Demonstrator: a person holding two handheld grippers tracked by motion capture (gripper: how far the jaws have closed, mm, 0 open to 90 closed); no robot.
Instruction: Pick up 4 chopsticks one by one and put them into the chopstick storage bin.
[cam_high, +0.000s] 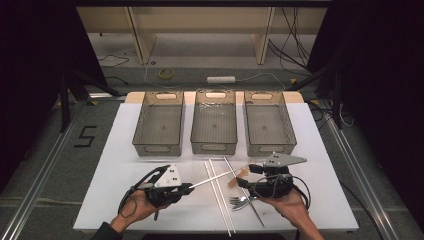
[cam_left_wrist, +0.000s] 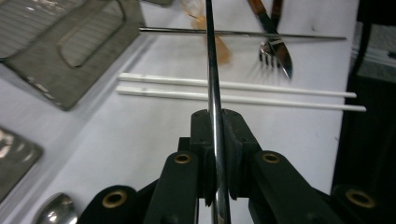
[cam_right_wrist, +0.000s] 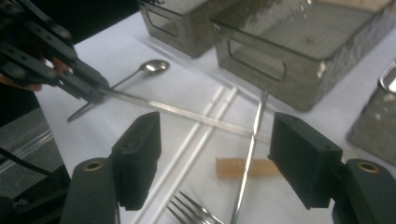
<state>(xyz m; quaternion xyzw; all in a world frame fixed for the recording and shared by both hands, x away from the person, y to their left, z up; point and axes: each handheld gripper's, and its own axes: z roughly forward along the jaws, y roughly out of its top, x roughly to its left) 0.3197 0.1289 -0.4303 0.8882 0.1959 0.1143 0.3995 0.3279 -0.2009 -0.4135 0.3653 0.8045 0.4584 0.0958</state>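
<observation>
My left gripper is shut on one end of a thin metal chopstick, which sticks out to the right, just above the table. In the left gripper view the chopstick runs straight up from between the pressed jaws of the left gripper. My right gripper stands open at the chopstick's far end, with nothing between its pads. In the right gripper view the right gripper has its jaws wide apart. The held chopstick reaches in from the left gripper.
Three mesh bins stand in a row at the back. On the white table lie two white chopsticks, a second metal chopstick, forks, a spoon and an amber handle.
</observation>
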